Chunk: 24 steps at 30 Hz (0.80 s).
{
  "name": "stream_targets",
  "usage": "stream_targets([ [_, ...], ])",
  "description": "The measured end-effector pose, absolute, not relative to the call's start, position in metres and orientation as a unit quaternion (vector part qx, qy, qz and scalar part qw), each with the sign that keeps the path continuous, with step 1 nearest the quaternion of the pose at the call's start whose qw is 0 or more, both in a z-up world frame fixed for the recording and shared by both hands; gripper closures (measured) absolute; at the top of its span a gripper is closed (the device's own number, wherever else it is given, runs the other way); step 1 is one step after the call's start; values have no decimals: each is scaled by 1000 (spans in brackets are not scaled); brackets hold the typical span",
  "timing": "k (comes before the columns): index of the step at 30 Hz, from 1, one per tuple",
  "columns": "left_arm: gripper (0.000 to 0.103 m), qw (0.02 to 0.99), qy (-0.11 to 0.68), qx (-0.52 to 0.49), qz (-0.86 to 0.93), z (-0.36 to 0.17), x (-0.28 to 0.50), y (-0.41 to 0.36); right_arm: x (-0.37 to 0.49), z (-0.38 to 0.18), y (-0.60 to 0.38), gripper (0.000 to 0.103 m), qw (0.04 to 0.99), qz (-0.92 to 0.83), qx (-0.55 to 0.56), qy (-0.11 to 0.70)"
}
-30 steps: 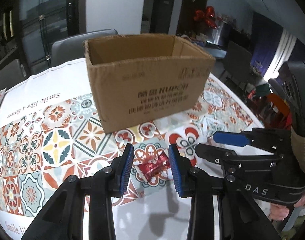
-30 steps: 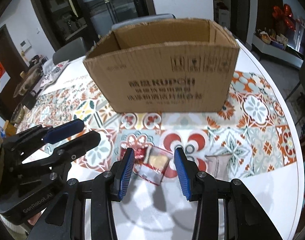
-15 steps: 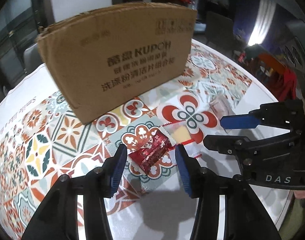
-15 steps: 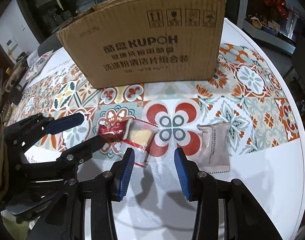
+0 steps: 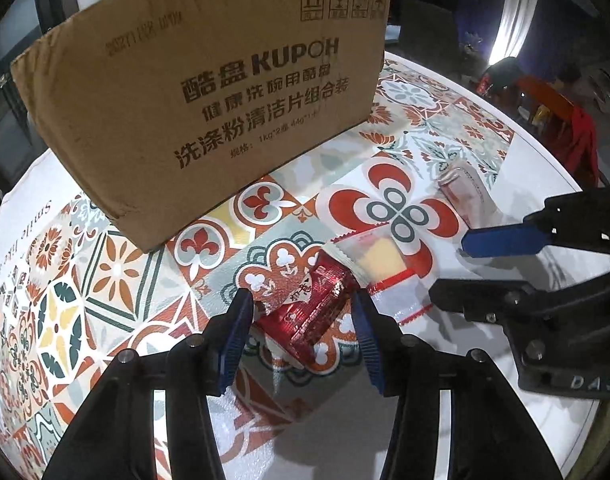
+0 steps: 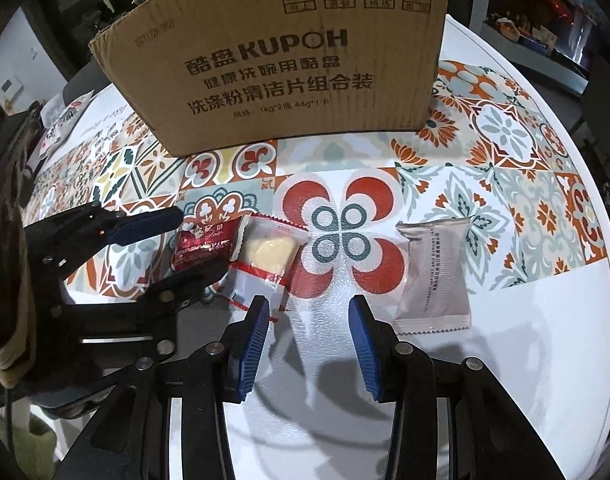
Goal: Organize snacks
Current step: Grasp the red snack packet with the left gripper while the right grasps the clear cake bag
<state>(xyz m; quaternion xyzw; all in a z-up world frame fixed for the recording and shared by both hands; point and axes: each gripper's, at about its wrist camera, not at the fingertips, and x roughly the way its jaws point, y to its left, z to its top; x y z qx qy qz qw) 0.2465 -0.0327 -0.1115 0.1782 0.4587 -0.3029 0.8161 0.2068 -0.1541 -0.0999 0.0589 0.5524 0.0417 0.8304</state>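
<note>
A red foil snack packet (image 5: 309, 306) lies on the patterned tablecloth, partly over a clear packet with a yellow cake (image 5: 379, 258). My left gripper (image 5: 303, 320) is open, low over the table, its blue pads on either side of the red packet (image 6: 205, 242). My right gripper (image 6: 309, 322) is open and empty, over bare cloth between the clear packet (image 6: 267, 258) and a silver-grey packet (image 6: 435, 270). The silver packet also shows in the left wrist view (image 5: 467, 190). A brown cardboard box (image 6: 289, 52) stands behind the snacks.
The round table's white edge (image 6: 585, 320) curves close on the right. Another printed packet (image 6: 63, 124) lies at the far left of the table. Chairs and dark furniture stand beyond the table. The left gripper's body (image 6: 85, 280) sits close beside my right gripper.
Both grippers have come down toward the table and closer to the snacks. The left jaws now flank the red packet. The right gripper has shifted right, off the clear packet.
</note>
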Motion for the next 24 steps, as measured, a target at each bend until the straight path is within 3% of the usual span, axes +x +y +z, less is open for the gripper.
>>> stream_targets([
  [4,57,816,461,174,-301,-114,248,-35,207,-101,-154,60,830,42,60,553],
  [8,80,815,466,165,-301,-115,248,-36,208,-101,-156,60,829,44,67,554],
  [24,81,864,464,70,-184,-99,220,13,221,-97,-143,60,839,75,73,535],
])
